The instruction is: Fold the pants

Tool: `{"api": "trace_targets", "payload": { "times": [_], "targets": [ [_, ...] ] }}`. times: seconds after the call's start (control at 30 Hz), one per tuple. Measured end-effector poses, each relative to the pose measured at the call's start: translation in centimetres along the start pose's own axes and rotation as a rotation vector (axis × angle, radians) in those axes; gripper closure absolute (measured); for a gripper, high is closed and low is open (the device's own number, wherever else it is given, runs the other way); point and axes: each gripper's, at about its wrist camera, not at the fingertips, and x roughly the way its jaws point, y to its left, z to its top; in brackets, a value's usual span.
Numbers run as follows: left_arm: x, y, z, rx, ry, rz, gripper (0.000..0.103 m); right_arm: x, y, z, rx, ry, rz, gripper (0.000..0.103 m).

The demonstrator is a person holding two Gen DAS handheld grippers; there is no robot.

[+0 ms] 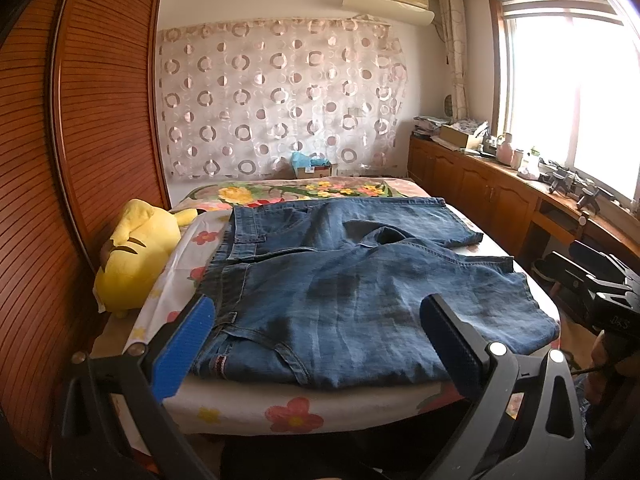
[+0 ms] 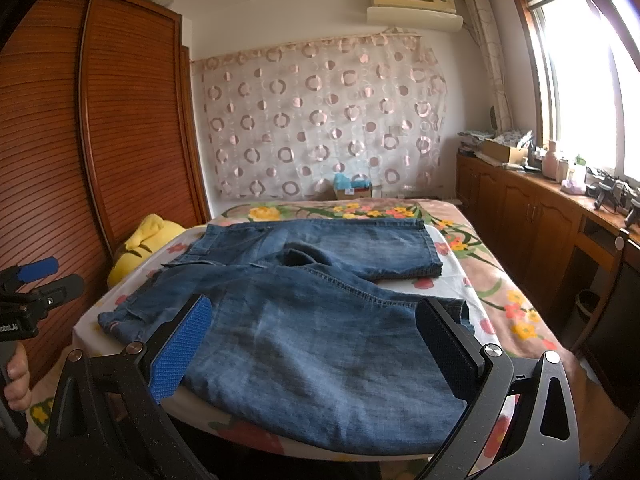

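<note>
Pants (image 1: 360,288) lie spread flat on the bed (image 1: 296,412), unfolded; both tongs, left (image 1: 320,344) and right (image 2: 316,344), hang released nearby, so gripping an edge likely comes next.

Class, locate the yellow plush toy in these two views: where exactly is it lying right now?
The yellow plush toy lies at the left edge of the bed, between the wooden wardrobe and the waistband end of the jeans; the right wrist view shows it partly hidden.
</note>
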Motion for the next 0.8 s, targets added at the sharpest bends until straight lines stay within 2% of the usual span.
{"api": "trace_targets", "payload": {
  "times": [0.53,0.8],
  "targets": [
    [-0.5,-0.9,0.0,0.0,0.002,-0.001,0.0,-0.4,0.1,0.1,0.002,0.002,-0.001,0.0],
    [1.1,-0.5,-0.6,-0.015,0.067,0.001,0.0,0.6,-1.2,-0.8,0.008,0.043,-0.033,0.0]
  ]
}}
